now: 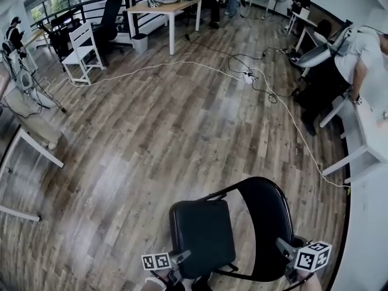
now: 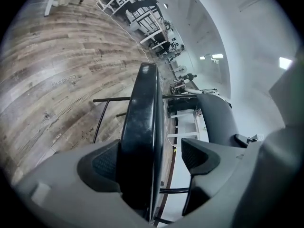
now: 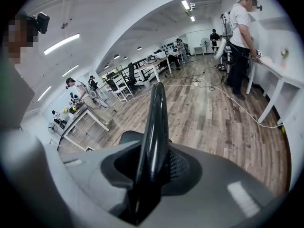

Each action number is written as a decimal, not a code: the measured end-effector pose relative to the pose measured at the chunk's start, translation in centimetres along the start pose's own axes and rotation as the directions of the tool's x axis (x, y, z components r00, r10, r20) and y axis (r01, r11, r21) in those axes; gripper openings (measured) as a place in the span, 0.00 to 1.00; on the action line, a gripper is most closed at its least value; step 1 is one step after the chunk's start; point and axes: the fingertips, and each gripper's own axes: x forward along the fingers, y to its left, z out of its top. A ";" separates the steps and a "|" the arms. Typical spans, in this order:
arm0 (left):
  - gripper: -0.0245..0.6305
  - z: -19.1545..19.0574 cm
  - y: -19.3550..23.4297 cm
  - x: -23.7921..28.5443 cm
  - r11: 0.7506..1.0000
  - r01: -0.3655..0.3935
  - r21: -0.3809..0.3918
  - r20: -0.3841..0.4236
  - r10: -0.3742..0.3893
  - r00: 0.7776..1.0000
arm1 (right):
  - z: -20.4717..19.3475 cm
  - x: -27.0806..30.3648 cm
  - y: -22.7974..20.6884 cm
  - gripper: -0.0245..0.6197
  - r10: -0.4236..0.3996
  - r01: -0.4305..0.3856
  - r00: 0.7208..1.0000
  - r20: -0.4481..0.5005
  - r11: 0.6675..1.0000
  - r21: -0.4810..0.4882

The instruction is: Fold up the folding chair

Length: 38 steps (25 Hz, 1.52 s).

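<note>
Floor: wood-look planks [image 1: 151, 132], worn grey-brown, in an open workroom. The folding chair [image 1: 203, 232] stands on it directly below me, at the bottom of the head view.

Its seat [image 2: 140, 141] is a rounded square pad, black and slightly glossy. The backrest [image 3: 154, 122] is a thin, smooth black panel with a curved top edge. The frame is thin black metal tube.

My left gripper [image 2: 152, 158] is at the seat's near edge. Its jaws stand apart with the seat edge-on between them. The ribbed left pad [image 2: 104, 163] lies against the seat, and the right pad shows a clear gap.

My right gripper [image 3: 152, 167] is clamped on the backrest's edge, both pads tight against the panel.

Further out, a white cable [image 1: 182, 64] trails across the planks. A white wooden chair [image 1: 82, 50] stands well apart at the far left. A small bin [image 1: 139, 43] sits beside a light-topped desk [image 1: 167, 8]; I cannot tell its contents. A person [image 1: 364, 53] leans over a white bench at the right.
</note>
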 end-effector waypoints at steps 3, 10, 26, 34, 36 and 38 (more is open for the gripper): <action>0.66 -0.3 -2.2 0.7 1.000 -0.012 0.004 0.021 0.012 1.000 | 0.6 -0.7 -0.6 0.21 0.003 -0.003 1.000 0.002 1.000 -0.001; 0.66 -0.5 -6.0 1.6 0.997 -0.053 -0.056 0.088 0.058 0.994 | 1.4 -2.2 -1.2 0.20 -0.011 0.011 1.000 0.000 1.000 -0.008; 0.66 -3.0 -16.8 5.7 0.998 0.008 -0.065 0.112 -0.001 0.994 | 3.0 -5.8 -1.9 0.20 -0.020 0.020 1.000 0.012 0.999 -0.030; 0.66 -4.7 -21.3 8.5 0.999 -0.008 -0.050 0.093 0.013 0.996 | 3.5 -7.2 -1.7 0.20 -0.014 0.015 1.000 0.022 0.999 -0.033; 0.66 -5.0 -22.2 9.2 0.998 -0.014 -0.068 0.093 0.020 0.995 | 3.6 -7.3 -1.4 0.20 -0.008 0.009 1.000 0.020 0.999 -0.033; 0.66 -5.3 -23.1 9.9 0.996 -0.013 -0.085 0.094 0.021 0.995 | 3.5 -7.4 -0.8 0.20 0.003 -0.002 1.000 0.022 1.000 -0.029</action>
